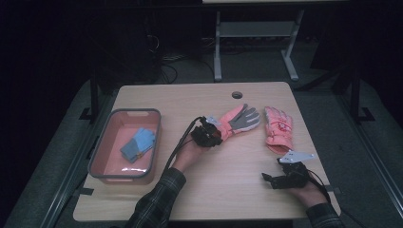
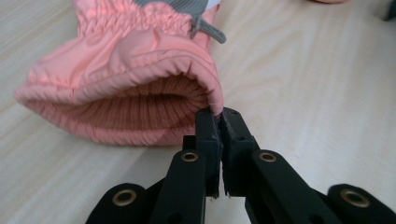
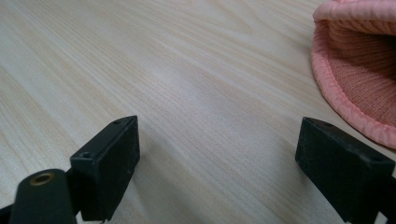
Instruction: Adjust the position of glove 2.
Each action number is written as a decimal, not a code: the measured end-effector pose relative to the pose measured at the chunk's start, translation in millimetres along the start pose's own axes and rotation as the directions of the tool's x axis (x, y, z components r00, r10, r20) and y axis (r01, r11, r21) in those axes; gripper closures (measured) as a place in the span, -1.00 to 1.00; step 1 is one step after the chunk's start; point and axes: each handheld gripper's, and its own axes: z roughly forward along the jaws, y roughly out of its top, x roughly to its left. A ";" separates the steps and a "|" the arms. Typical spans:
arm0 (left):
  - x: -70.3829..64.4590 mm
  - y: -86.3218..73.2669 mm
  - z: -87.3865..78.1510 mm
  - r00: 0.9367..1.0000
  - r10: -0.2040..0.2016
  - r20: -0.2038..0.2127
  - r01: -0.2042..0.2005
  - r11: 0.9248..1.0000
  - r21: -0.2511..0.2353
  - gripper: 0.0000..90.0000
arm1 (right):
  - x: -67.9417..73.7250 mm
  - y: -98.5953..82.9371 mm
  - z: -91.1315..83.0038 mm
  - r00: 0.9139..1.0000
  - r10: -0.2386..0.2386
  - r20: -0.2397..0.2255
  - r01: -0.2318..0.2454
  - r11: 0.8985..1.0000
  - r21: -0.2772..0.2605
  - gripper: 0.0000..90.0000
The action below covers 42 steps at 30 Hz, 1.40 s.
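The right hand-held gripper (image 1: pixel 271 179) rests near the bench's (image 1: pixel 223 190) front right edge with its jaws wide apart and nothing between them; its own view adds bare wood ahead and the ribbed cuff of the right glove (image 3: pixel 359 70) just beside one jaw, not touching. Farther in, the left hand-held gripper (image 2: pixel 221 122) has its jaws pinched tight on the cuff rim of the left glove (image 2: pixel 135 74), a grip the high view cannot resolve. That glove (image 1: pixel 237 121) lies mid-bench, the bin (image 1: pixel 102 156) with blue cloth (image 1: pixel 139 144) well apart at the left edge.
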 end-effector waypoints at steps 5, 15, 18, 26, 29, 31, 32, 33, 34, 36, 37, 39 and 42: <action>-15.1 -10.4 -12.3 1.000 0.016 0.013 -0.016 1.000 -0.001 0.93 | 0.0 0.0 0.0 1.000 0.000 0.000 0.000 1.000 0.000 -0.70; -53.3 -44.9 -38.0 0.997 0.035 0.068 -0.037 0.999 0.024 0.92 | 0.1 0.0 0.0 1.000 -0.002 0.002 0.002 1.000 0.001 -0.70; -58.9 -48.3 -42.1 0.995 0.033 0.097 -0.035 0.999 0.021 0.83 | 0.1 0.0 0.0 1.000 -0.003 0.003 0.003 1.000 0.002 -0.70; -58.4 -39.2 -68.3 0.992 0.032 0.120 -0.027 0.999 -0.046 0.90 | 0.3 -0.1 -0.1 1.000 -0.001 0.003 0.001 1.000 0.001 -0.70; -45.9 -31.0 -72.9 0.998 0.024 0.066 -0.021 0.999 -0.044 0.98 | 0.4 -0.1 -0.2 1.000 0.000 0.003 0.000 1.000 0.001 -0.70; -37.2 -26.2 -71.0 0.999 0.012 0.035 -0.010 0.999 -0.049 0.99 | 0.4 -0.1 -0.2 1.000 -0.002 0.003 0.002 1.000 0.002 -0.70; -31.5 -23.2 -68.5 1.000 0.000 0.017 0.001 0.999 -0.051 0.99 | 0.5 -0.2 -0.2 1.000 -0.002 0.003 0.002 1.000 0.001 -0.70; -27.3 -20.9 -65.8 1.000 -0.009 0.007 0.009 0.999 -0.053 0.99 | 0.4 -0.2 -0.3 1.000 -0.004 0.003 0.004 1.000 0.003 -0.70; -24.2 -19.2 -63.9 1.000 -0.010 0.000 0.010 0.999 -0.052 0.99 | 0.4 -0.3 -0.3 1.000 -0.005 0.003 0.005 1.000 0.002 -0.70; -14.3 -14.3 -57.8 0.999 -0.032 -0.012 0.032 0.998 -0.050 0.99 | 0.4 -0.3 -0.3 1.000 -0.004 0.003 0.004 1.000 0.002 -0.70; -9.8 -12.1 -55.4 0.999 -0.040 -0.018 0.039 0.998 -0.048 0.99 | 0.4 -0.2 -0.3 1.000 -0.003 0.002 0.003 1.000 0.002 -0.70; -5.5 -10.1 -52.5 0.998 -0.052 -0.025 0.051 0.998 -0.047 0.99 | 0.5 -0.3 -0.3 1.000 -0.003 0.002 0.003 1.000 0.002 -0.70; 10.9 -6.2 -39.2 0.995 -0.090 -0.034 0.089 0.996 -0.019 0.99 | 0.4 -0.3 -0.3 1.000 -0.002 0.002 0.002 1.000 0.002 -0.70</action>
